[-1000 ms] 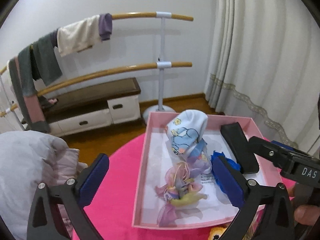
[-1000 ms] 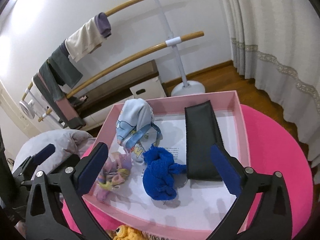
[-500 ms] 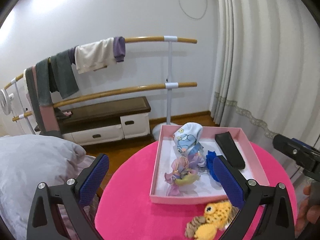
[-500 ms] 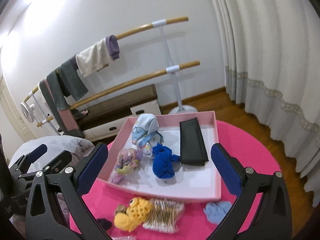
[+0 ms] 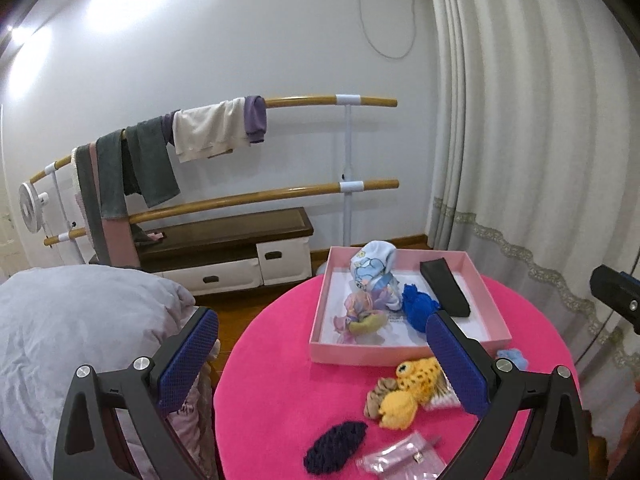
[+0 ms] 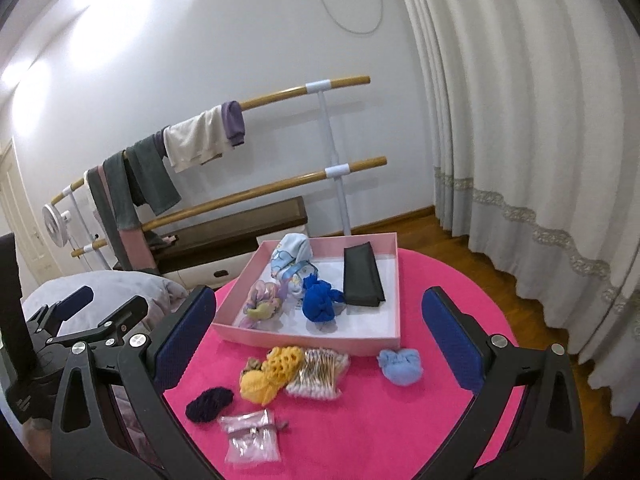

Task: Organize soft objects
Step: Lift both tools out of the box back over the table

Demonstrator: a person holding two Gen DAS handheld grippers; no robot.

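A pink tray sits at the far side of a round pink table. Inside it lie a pale blue printed cloth, a pastel scrunchie, a royal-blue cloth ball and a black pouch. In front of the tray rest a yellow crochet toy, a cotton-swab pack, a light blue cloth, a dark navy net piece and a clear packet. My left gripper and right gripper both hang open and empty, high above the table's near side.
A wooden double-bar rack with draped clothes stands by the wall over a low bench. White curtains hang at the right. A grey bedding heap lies at the left. A small fan is clipped to the rack.
Both grippers have pulled up and back from the tray, still open. The view has widened, so the items in front of the tray have come into sight.
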